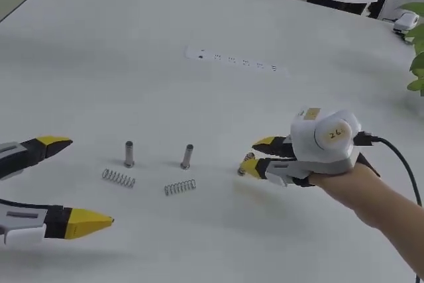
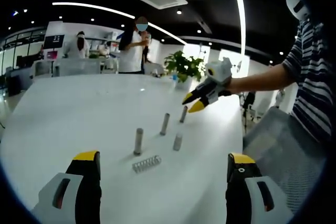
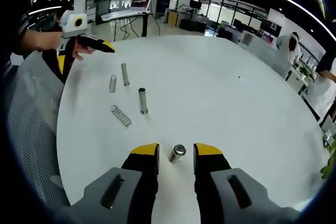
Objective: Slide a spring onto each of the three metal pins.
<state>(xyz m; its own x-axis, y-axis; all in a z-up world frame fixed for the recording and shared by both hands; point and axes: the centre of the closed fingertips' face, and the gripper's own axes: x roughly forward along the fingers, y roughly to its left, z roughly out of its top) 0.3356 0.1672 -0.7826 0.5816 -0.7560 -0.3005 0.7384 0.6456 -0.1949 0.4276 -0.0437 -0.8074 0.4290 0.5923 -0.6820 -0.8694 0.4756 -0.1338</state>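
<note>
Nearest, left gripper (image 1: pixel 74 181) hovers over the white table (image 1: pixel 199 250), jaws spread wide, nothing held; just beyond, first spring (image 1: pixel 118 177) and second spring (image 1: pixel 180 187) lie flat, apart from each other; behind each stands an upright metal pin, bare: first pin (image 1: pixel 129 154), second pin (image 1: pixel 187 156); further right, right gripper (image 1: pixel 255 154), hand-held, jaws narrowed either side of the upright third pin (image 3: pixel 177 153), slim gaps showing on both sides in the right gripper view; farther back, a white power strip (image 1: pixel 232 59); plant leaves (image 1: pixel 417 44) at the far edge.
</note>
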